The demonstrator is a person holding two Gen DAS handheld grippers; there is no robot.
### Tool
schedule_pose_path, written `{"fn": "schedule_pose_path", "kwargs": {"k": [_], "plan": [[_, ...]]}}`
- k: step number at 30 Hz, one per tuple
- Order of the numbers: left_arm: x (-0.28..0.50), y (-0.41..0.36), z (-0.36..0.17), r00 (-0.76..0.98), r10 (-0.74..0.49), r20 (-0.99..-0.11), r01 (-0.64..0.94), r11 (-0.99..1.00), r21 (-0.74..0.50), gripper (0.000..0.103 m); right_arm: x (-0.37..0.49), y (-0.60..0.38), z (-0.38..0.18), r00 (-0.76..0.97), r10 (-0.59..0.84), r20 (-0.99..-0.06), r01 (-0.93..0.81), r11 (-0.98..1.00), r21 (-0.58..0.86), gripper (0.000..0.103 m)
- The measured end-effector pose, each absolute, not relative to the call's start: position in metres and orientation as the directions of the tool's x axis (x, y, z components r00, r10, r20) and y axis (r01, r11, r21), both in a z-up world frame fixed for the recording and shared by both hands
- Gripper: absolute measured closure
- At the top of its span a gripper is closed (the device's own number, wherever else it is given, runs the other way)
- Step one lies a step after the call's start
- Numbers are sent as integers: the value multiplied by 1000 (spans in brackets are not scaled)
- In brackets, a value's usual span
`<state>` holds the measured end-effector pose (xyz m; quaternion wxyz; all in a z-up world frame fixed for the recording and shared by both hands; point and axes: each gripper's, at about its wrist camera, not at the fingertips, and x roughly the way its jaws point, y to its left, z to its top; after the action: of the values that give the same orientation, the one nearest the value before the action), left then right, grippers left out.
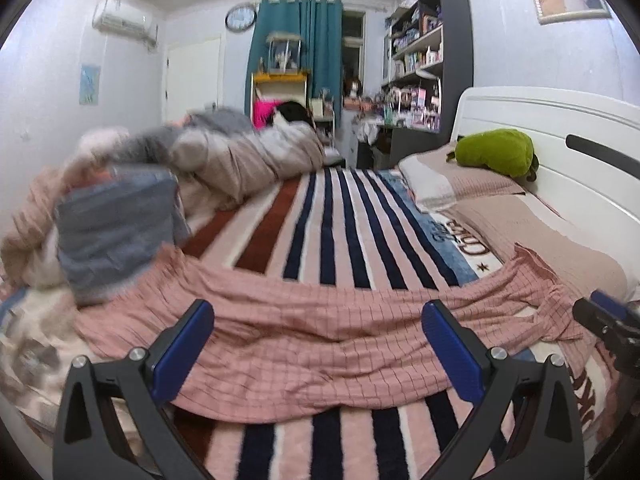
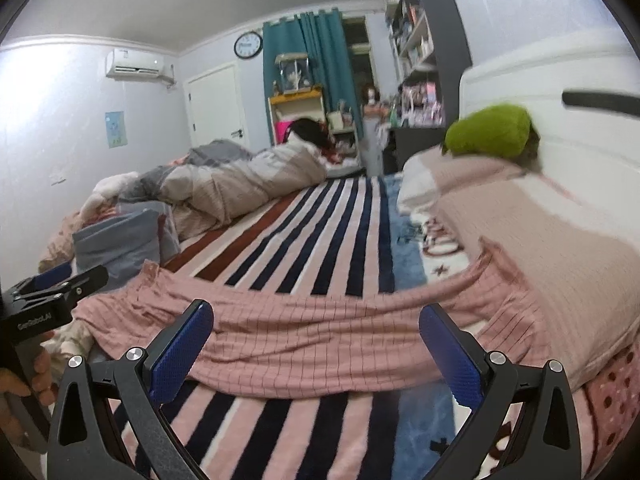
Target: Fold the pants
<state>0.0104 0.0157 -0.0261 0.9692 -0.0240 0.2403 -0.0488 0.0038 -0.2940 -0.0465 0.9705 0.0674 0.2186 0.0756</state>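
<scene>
Pink checked pants between gray folded bedding and beige pillows

Pants across blanket; pillows right, duvet behind-left.

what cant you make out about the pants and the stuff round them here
- Pink checked pants: left end blurred in the left wrist view, near edge hidden behind the open left gripper.
- Right end, right wrist view: motion blur against the pillow.
- Wall clock: too small to read.
</scene>
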Motion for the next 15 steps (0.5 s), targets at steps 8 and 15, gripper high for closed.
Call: {"fn": "schedule_pose_path", "kwargs": {"k": [8, 15], "plan": [[44, 45, -112, 742, -90, -664, 1, 991, -133, 1, 42, -344, -125, 798, 202, -568, -37, 957, 287, 6], [55, 82, -162, 673, -57, -737, -114, 977, -180, 1, 63, -369, -167, 736, 267, -622, -25, 929, 369, 10]]}}
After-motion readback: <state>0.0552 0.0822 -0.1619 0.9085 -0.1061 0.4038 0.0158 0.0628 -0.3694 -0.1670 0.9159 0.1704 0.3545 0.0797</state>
